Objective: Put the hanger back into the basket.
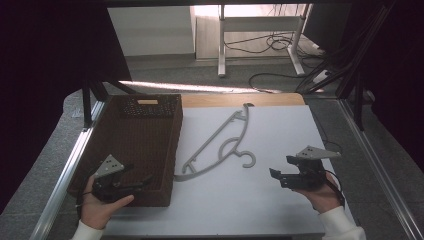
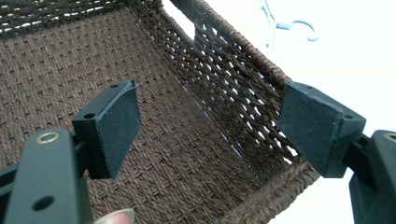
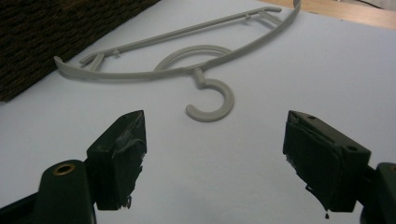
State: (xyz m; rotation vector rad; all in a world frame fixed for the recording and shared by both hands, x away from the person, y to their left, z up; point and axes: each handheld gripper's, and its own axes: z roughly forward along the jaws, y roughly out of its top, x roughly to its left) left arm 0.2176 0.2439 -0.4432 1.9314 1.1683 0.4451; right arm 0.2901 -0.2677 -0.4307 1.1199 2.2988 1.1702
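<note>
High view: grey plastic hanger (image 1: 220, 145) flat on white table (image 1: 280, 210), between wicker basket (image 1: 150, 125) and right gripper (image 1: 281, 176). Left gripper view: left gripper (image 2: 208, 123) gaping wide above basket floor. Right gripper view: jaws spread wide, hanger hook just ahead.

1. Basket (image 1: 145, 145): dark brown, tight woven pattern on floor and walls; open lattice weave in its far wall and along the side wall (image 2: 233, 88) nearest the hanger.
2. Hanger (image 1: 220, 145): plain pale grey plastic, no pattern; lies just right of the basket.
3. Table surface (image 1: 270, 200): plain white sheet; a light wood strip (image 1: 240, 100) shows beyond the basket's far end.
4. My left gripper (image 2: 208, 123): black jaws, matte dark pads, brass-coloured rivet; grey plate (image 1: 109, 165) on top, over the basket.
5. My right gripper (image 3: 215, 154): black, scuffed pads; grey plate (image 1: 317, 152), well right of the basket.
6. My sleeves (image 1: 345, 225): white.
</note>
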